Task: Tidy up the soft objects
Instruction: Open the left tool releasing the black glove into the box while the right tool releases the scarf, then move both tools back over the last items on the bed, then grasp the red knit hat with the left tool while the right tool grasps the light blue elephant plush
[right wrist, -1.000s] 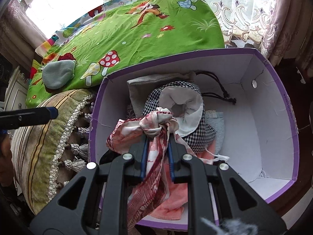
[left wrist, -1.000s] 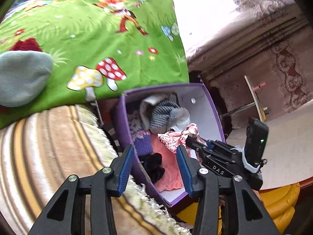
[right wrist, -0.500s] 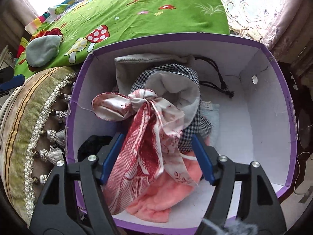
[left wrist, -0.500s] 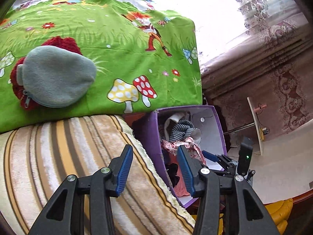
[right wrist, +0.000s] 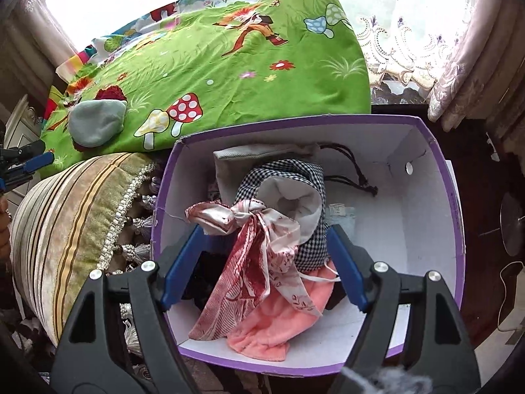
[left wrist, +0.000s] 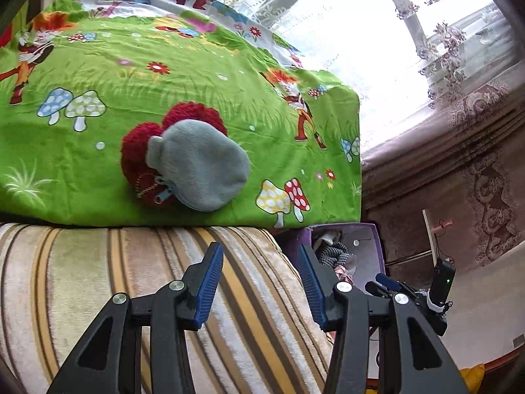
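Lying loose in purple box (right wrist: pixel 439 177), red scarf (right wrist: pixel 252 262) was out of right tool (right wrist: pixel 262 262), whose jaws had spread wide; left tool (left wrist: pixel 261 282), open & empty, had swung toward grey pouch (left wrist: pixel 200 164) on bed, likely next pick

Materials you're looking at: purple box (right wrist: pixel 454 216) is cardboard, matt white inside. Red-white scarf (right wrist: pixel 259 246) is satiny, slight sheen; pink cloth (right wrist: pixel 279 321) under it is fuzzy fleece. Checked pouch (right wrist: pixel 308 246) is woven, matt. Grey pouch (left wrist: pixel 200 164) is soft fleece, lying on a nubby red knit (left wrist: pixel 137 144). Striped cushion (left wrist: pixel 82 279) is plush velvet. Your fingers (left wrist: pixel 210 285) carry ribbed blue pads on matt black plastic.
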